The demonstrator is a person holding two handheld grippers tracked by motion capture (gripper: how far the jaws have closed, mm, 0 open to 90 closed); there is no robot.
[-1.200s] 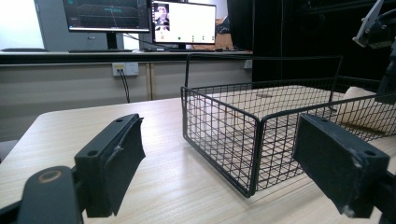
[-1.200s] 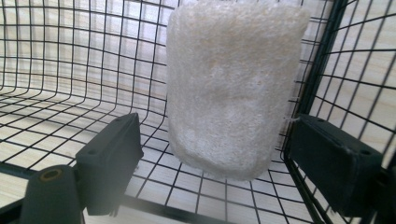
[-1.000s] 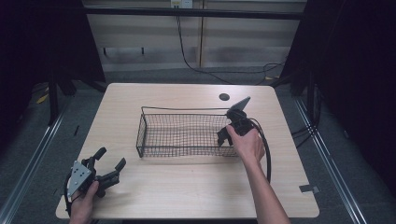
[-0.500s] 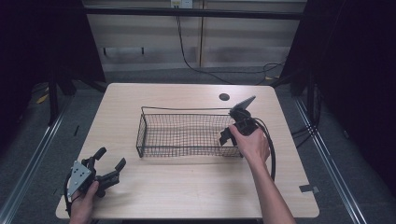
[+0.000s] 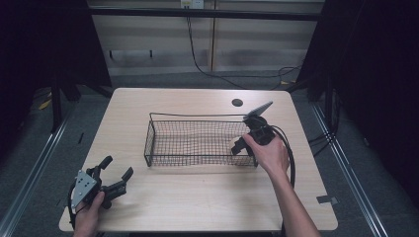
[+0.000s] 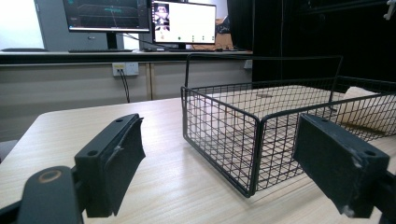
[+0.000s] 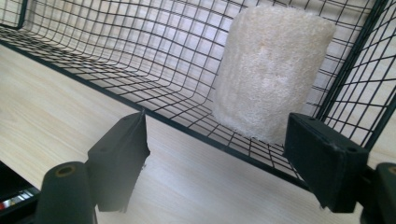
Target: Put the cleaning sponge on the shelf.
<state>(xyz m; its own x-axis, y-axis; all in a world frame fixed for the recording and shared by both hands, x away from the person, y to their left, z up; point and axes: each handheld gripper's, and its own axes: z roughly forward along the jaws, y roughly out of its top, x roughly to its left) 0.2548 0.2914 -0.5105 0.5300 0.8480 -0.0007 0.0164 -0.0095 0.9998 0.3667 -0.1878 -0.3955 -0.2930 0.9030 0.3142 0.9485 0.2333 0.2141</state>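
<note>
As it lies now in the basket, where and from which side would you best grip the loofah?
Grip the loofah across its rounded middle, coming down from above: the basket has wire walls all round and an open top. The right gripper has empty, closing jaws outside the wall.

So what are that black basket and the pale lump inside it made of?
The basket looks like thin metal wire with a dark, probably painted or coated finish: a fine open grid with a thicker rim. The pale lump seems a fibrous sponge, perhaps loofah or coarse foam: cream-coloured, matte, with a rough, porous surface. Which of these it is I cannot tell.
</note>
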